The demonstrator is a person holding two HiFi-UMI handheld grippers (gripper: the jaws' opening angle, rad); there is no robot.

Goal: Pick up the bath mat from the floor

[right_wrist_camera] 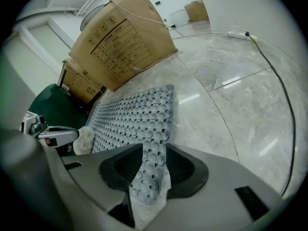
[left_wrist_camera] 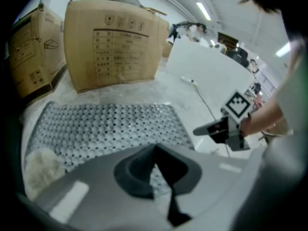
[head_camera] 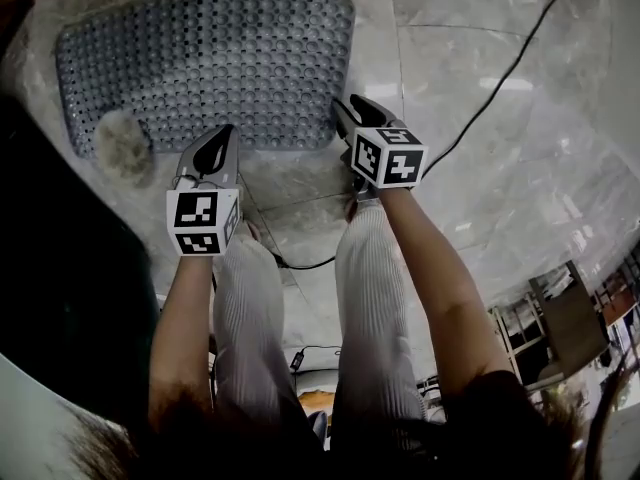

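Left tool (head_camera: pixel 228 130) is shut and empty, right tool (head_camera: pixel 352 106) gapes over the bath mat (head_camera: pixel 210 58) edge, closed cardboard box (left_wrist_camera: pixel 115 42) beyond

The floor (head_camera: pixel 480 78) is pale, glossy marble tile with thin dark joints, and bright streaks of overhead light reflect off it. A black cable (head_camera: pixel 515 63) runs across the tiles to a white power strip (right_wrist_camera: pixel 237 34). A large cardboard box (left_wrist_camera: pixel 113 44) with printed labels stands on the floor, with a second box (left_wrist_camera: pixel 33 52) just beside it and 1 more box (right_wrist_camera: pixel 195 8) farther off. A plain white panel (left_wrist_camera: pixel 207 81) rises beside them. Long ceiling lights (left_wrist_camera: pixel 203 11) glow overhead. A dark green mass (right_wrist_camera: pixel 53 105) fills one side. Cluttered shelves (head_camera: pixel 560 318) stand in the distance.
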